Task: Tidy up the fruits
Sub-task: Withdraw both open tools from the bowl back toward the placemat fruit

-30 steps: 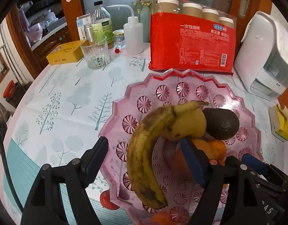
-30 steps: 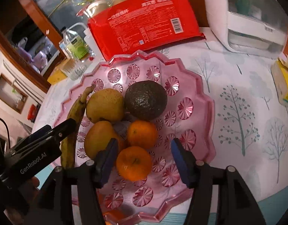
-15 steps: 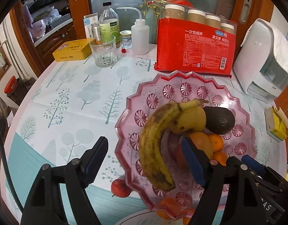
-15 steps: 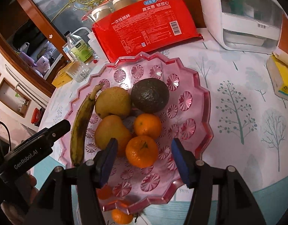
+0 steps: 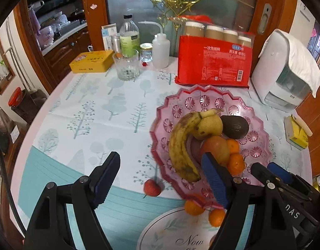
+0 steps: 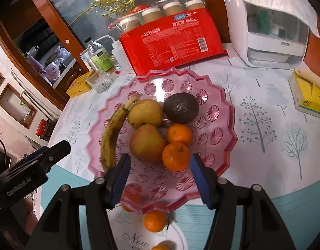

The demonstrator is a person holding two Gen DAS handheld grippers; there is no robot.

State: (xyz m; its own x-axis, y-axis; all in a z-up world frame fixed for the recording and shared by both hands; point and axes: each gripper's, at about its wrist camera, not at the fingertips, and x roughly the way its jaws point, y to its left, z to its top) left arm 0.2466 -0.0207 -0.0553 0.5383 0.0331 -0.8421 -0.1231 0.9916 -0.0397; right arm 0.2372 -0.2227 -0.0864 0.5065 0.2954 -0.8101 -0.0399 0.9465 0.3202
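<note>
A pink scalloped fruit tray holds a spotted banana, two pears, a dark avocado and two mandarins. A strawberry lies on the cloth left of the tray. More mandarins lie on a white plate at the near edge. My left gripper is open and empty above the near table. My right gripper is open and empty above the tray's near rim.
At the back stand a red pack of paper cups, a white appliance, a glass, bottles and a yellow tin. A yellow tissue box sits at the right edge.
Both grippers have pulled back and up from the tray, so the tray looks smaller. The strawberry and the mandarins on the plate have come into view. Both stay open.
</note>
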